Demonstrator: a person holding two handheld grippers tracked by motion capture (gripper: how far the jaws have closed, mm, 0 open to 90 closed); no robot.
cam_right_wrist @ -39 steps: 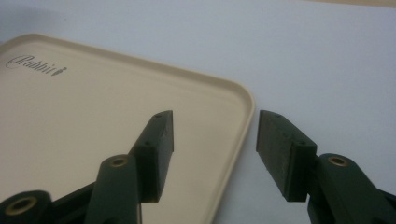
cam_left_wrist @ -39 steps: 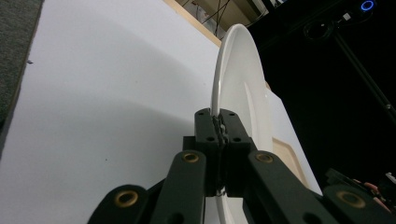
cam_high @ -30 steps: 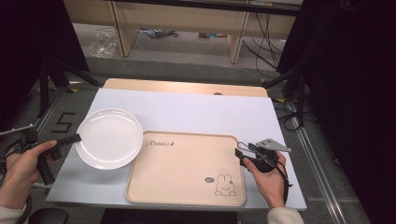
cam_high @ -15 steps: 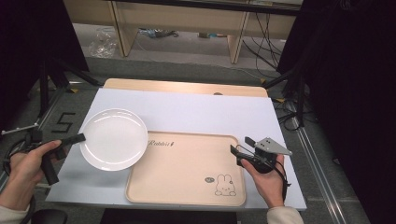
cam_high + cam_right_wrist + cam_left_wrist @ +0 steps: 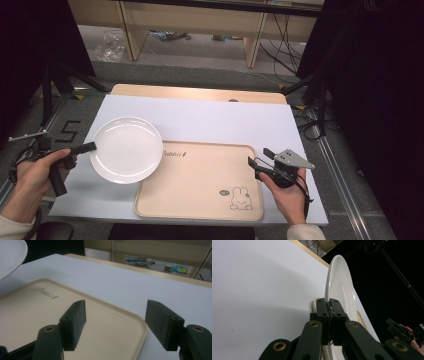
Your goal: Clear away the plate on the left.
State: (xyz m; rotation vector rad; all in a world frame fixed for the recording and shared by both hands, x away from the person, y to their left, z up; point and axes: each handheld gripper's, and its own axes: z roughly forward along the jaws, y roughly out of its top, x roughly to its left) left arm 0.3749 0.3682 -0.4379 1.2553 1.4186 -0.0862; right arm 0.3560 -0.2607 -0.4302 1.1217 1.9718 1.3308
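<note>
Left gripper [image 5: 75,150]: its jaws are clenched on the near-left rim of a white plate [image 5: 126,149], the pads pressing the rim from both sides in the left gripper view.
Change since a second ago: the plate has travelled right, so its right edge now hangs over the left corner of the beige tray [image 5: 200,181]; earlier it barely reached the tray.
Right gripper [image 5: 261,159]: held at the tray's right edge, about where it was. Its jaws have just been closing a little from a wider spread; they stand released, with nothing between them.
Plate position: carried above the white worktop [image 5: 215,120], partly over the tray's left end; whether it touches the tray cannot be told.
Hidden or cut off: the tray's left corner lies under the plate; the right gripper view crops the plate to a sliver at top left. The tray's small script reads poorly.
Tray detail: a rabbit drawing sits near its front-right corner.
Open room: the tray's middle and right are bare, as is the worktop's far half.
Far edge: a strip of wood runs behind the white surface.
</note>
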